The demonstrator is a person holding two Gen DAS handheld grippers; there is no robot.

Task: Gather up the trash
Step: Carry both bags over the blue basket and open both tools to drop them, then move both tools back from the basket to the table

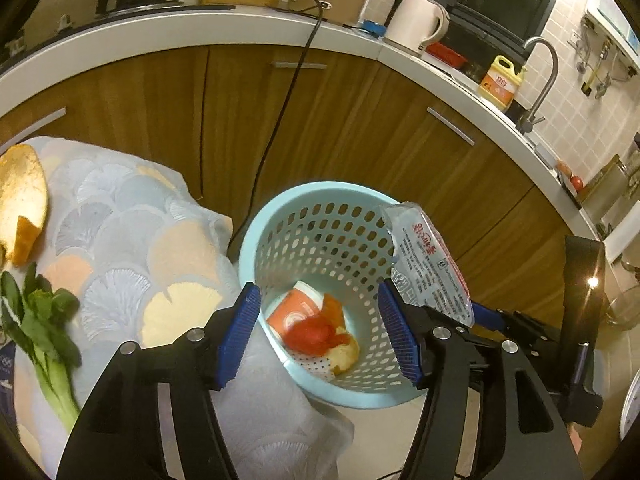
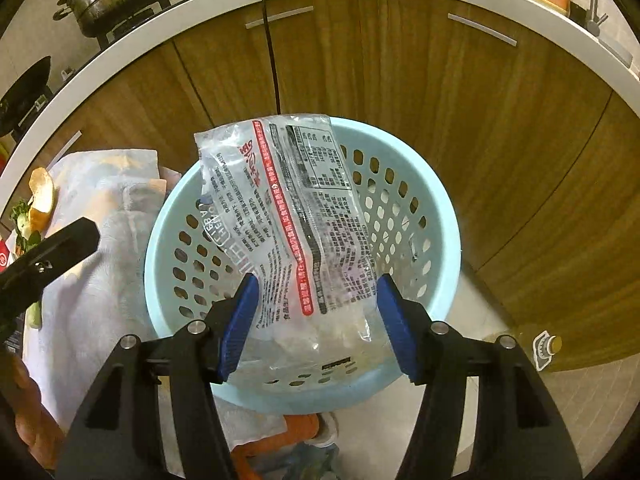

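My right gripper [image 2: 316,320] stands open over the pale blue perforated basket [image 2: 436,216]; the clear printed plastic wrapper [image 2: 296,220] lies between its blue ribbed pads [image 2: 240,328], whether touching I cannot tell. My left gripper [image 1: 318,336] is also open, empty, above the same basket, where an orange paper cup [image 1: 292,312], red scrap and peel rest on the bottom.

Black claw [image 1: 318,336], ribbed blue pads [image 1: 240,336]

Both wrist views look steeply down, close over the basket [image 1: 256,236] [image 2: 444,216] — shared, from opposite sides.
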